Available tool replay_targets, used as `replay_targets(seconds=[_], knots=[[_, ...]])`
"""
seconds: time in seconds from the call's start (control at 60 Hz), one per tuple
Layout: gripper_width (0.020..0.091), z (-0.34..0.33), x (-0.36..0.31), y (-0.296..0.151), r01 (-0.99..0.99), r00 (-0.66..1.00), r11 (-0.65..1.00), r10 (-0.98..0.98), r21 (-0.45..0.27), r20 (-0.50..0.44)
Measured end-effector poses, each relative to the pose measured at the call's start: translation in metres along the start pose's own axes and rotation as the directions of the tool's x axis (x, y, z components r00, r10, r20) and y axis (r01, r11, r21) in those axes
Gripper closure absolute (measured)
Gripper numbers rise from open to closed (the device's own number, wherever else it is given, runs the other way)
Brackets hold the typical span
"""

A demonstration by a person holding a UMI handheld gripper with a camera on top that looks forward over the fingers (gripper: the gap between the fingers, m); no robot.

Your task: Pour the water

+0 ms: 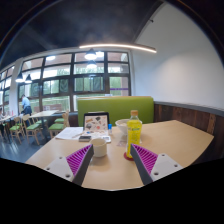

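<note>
Purple-padded jaws apart and level above table (170,140), white cup (100,148) between them, yellow bottle (134,126) beyond.

Café or canteen dining room: green booth bench (116,106), wooden tables (170,140) (chairs (36,128) by big windows (75,82)).

One bottle (134,125), two cups (100,148) (122,127), one table (180,140).

Light wooden table (170,140) bearing papers (70,132), backed by green booth seat (115,106), large windows (75,75), distant chairs (35,127).
</note>
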State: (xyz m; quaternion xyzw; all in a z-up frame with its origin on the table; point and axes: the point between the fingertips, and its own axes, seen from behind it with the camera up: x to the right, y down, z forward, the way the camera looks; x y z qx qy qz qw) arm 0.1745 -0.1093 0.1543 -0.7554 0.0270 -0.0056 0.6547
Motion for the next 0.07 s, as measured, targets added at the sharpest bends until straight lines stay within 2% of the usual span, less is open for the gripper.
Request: replay_targets(seconds=[0.067], knots=[[0.0282,-0.027,-0.023,0.001,0.003,0.999,1.000,-0.003,0.000,0.037]])
